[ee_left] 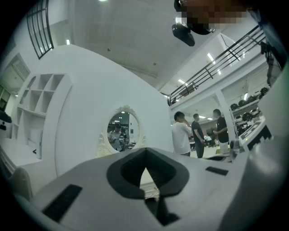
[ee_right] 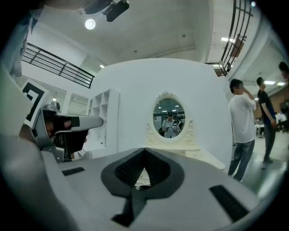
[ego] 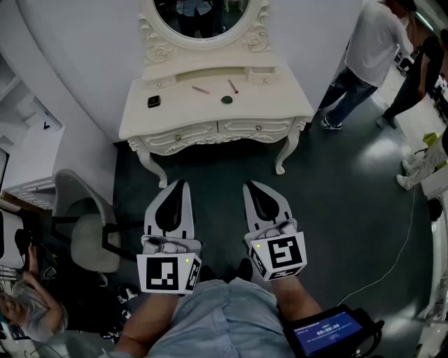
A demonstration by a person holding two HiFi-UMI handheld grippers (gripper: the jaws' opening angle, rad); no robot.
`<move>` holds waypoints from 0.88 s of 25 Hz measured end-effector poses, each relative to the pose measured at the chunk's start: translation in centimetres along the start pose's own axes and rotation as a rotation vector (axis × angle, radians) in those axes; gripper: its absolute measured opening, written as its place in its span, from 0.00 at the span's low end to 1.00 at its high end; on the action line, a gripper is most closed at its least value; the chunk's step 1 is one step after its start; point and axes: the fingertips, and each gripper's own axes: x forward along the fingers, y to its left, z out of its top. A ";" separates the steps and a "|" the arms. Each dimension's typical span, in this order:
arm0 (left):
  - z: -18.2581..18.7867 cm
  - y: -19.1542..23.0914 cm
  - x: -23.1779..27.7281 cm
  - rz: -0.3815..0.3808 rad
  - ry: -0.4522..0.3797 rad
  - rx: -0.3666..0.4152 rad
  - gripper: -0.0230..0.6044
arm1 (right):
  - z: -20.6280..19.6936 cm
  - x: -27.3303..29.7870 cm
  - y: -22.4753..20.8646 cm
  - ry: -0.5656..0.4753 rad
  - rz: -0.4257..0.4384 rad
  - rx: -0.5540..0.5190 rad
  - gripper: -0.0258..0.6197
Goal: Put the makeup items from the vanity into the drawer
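Observation:
A cream vanity with an oval mirror stands ahead against the white wall. On its top lie a black square compact, a pink pencil, a red stick and a small dark round item. Two shut drawers run along its front. My left gripper and right gripper are held level side by side over the dark floor, well short of the vanity. Both are shut and hold nothing. The mirror shows beyond the right jaws.
A grey chair stands at the left near the vanity's leg. Two people stand at the upper right, and another person sits at the lower left. A thin cable crosses the floor on the right. A dark screen hangs near my waist.

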 end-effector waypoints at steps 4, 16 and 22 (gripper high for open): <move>-0.2 -0.6 0.0 0.002 -0.002 0.005 0.03 | -0.3 -0.4 -0.4 -0.003 0.004 -0.003 0.04; -0.5 -4.6 1.0 0.066 0.024 0.015 0.03 | -0.9 -1.5 -4.4 0.006 0.079 0.056 0.04; -1.5 -5.6 2.1 0.080 0.064 0.021 0.03 | -1.7 -0.7 -6.0 0.037 0.109 0.071 0.04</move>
